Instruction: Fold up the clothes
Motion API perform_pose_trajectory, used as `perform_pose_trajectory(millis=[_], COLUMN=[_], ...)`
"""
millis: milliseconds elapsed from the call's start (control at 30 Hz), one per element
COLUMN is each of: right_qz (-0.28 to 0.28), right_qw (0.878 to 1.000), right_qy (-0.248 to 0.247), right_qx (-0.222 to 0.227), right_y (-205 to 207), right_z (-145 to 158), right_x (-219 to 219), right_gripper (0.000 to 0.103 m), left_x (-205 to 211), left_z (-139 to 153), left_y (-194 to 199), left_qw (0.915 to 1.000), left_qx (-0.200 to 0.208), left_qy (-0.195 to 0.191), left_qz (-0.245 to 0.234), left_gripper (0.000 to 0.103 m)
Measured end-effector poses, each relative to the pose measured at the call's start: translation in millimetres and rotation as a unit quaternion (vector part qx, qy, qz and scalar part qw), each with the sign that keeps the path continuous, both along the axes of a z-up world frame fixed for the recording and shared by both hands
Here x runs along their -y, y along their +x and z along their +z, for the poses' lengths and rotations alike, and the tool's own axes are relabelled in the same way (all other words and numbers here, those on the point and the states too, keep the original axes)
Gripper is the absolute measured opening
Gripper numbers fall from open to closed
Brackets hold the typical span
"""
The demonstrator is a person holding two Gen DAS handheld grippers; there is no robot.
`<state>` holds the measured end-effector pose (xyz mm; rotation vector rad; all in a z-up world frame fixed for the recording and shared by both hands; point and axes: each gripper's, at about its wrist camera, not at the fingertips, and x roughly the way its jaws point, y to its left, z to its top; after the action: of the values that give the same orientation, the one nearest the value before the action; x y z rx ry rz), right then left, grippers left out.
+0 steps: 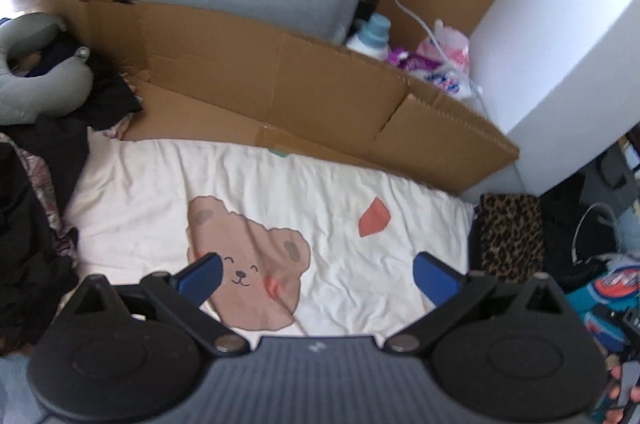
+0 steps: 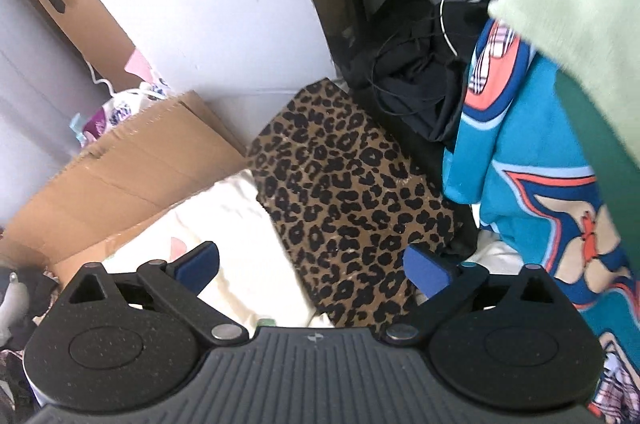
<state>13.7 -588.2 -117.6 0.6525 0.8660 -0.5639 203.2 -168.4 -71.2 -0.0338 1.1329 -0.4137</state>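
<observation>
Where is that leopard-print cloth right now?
The leopard-print cloth lies centre of the right wrist view, between the cream bear sheet and the blue patterned garment.

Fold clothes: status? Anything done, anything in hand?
Done: the leopard-print piece lies flat as a neat rectangle beside the bear sheet, possibly folded. In hand: nothing; left gripper and right gripper are both open. Left: the blue patterned garment and dark clothes sit in loose heaps.

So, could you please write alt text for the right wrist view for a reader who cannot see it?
The open right gripper hovers empty over a leopard-print cloth beside a cream bedsheet. A blue patterned garment hangs at right, and flattened cardboard lies at left.
</observation>
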Motion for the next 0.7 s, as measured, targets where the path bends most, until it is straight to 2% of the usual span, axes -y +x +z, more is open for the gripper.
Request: perform_pose_trajectory(millis=[100,233,433,700], right_qz=[0.005,0.016,0.043,0.084], right_qw=[1.0,1.0,0.999,0.996], right_qy=[-0.002,-0.001,-0.005,-0.01], right_qx=[-0.007,-0.011,-0.003,0.008], right_y=[-2.0,-4.9,-2.8,-8.9], right_z=[23.8,55.4,106.4,161.8], right_x=[-11.7,-27.2,-56.0,-91.6], right_gripper=[0.102,0.102,0.102,0.102], left_x=[-12.2,-28.4,-72.4,-125.6], left_z=[21.6,44.6,85.3,132.2], left_y=[-7.0,-16.5,-30.7,-56.3], left_qw=[0.9999,0.9999,0.9991,0.9982], left_qx=[0.0,-0.007,-0.006,0.013], left_qy=[-0.01,0.012,0.007,0.019], left_qz=[0.007,0.005,0.042,0.054], left_gripper=[0.103,0.103,0.103,0.103])
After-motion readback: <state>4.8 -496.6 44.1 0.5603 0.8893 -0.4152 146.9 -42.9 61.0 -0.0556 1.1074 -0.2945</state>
